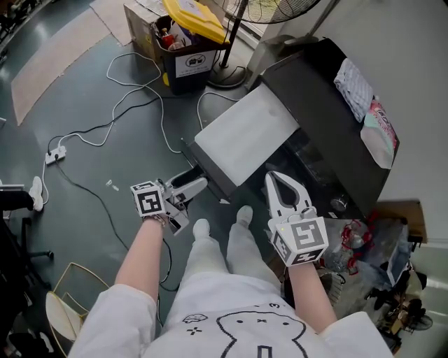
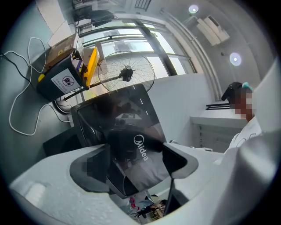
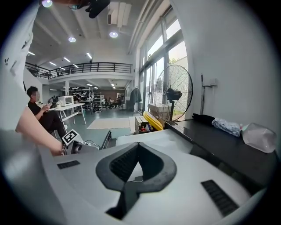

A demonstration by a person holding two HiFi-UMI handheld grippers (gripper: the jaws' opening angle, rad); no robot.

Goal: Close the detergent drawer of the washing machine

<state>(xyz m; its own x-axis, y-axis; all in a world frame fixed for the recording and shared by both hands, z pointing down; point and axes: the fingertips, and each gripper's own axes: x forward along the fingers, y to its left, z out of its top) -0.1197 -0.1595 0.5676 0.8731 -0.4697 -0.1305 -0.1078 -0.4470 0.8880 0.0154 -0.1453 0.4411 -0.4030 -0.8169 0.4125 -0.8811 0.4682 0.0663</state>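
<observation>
A: Where's the detergent drawer?
B: Can't pick it out. Left tongs [image 1: 196, 190] [image 2: 136, 154] released, empty, just off the washing machine [image 1: 245, 136] [image 2: 131, 114], its dark Midea front. Right tongs [image 1: 275, 176] [image 3: 138, 145] clenched on nothing, facing its white top.

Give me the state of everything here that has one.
left gripper: open, nothing between the jaws.
right gripper: shut, empty.
drawer: seems to jut out of the washer, not yet closed.
bin lid: tipped up.
fan: cannot tell if running.
</observation>
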